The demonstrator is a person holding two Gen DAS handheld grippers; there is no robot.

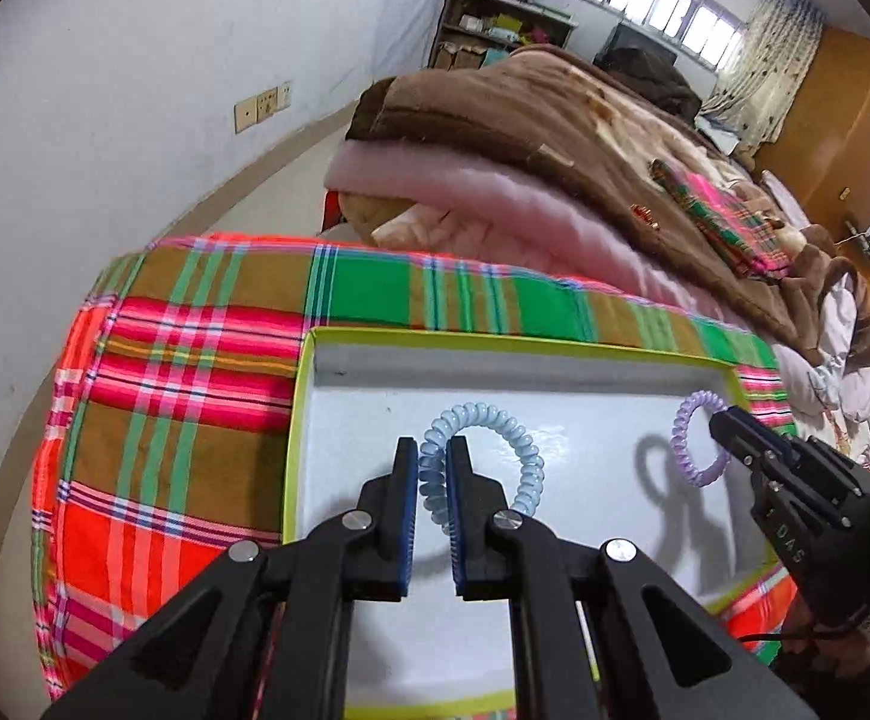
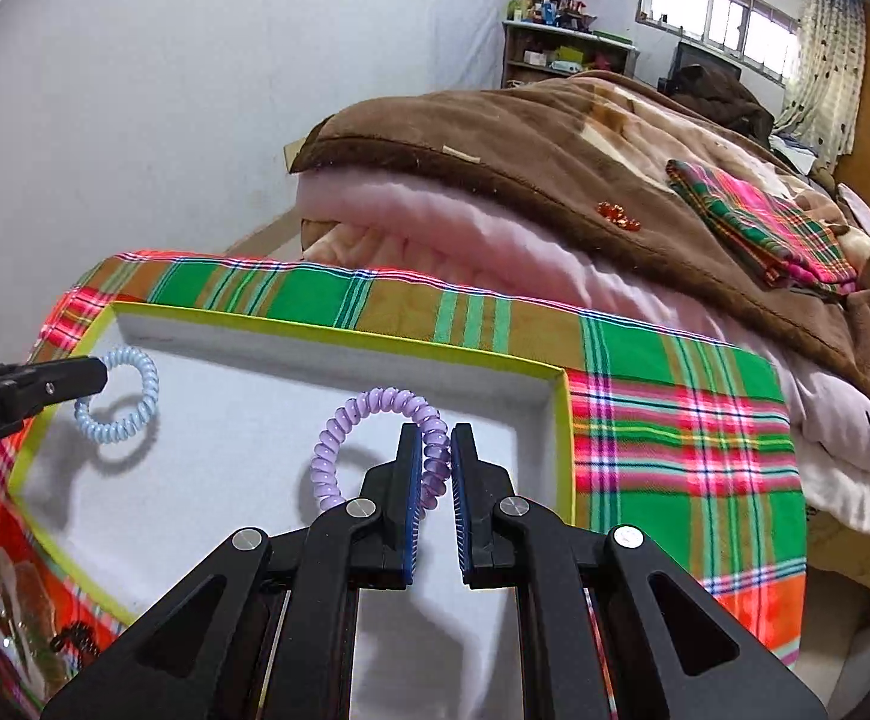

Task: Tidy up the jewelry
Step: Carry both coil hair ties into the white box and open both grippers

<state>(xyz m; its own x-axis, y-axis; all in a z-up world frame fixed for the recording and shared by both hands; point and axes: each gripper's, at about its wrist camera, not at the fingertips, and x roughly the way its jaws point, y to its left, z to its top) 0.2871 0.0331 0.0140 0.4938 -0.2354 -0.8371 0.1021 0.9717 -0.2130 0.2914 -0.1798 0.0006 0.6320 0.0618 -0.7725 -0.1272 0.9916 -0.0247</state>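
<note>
My work surface was a bed spread with a plaid cloth (image 2: 675, 396). On it lay a shallow box (image 2: 339, 333) with a yellow-green rim and white floor, and behind it a heaped brown blanket (image 2: 555, 144) over pink bedding (image 2: 435, 222).

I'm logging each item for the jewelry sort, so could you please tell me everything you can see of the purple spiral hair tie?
The purple spiral hair tie is a pale lilac ring of glossy, plastic-looking coil, like a phone cord. It is unbroken and keeps its round shape. The right gripper has its jaws shut on one side of it, so the loop stands up above the white floor of the yellow-rimmed box, casting a shadow there. It hangs clear of the blue spiral hair tie.
</note>
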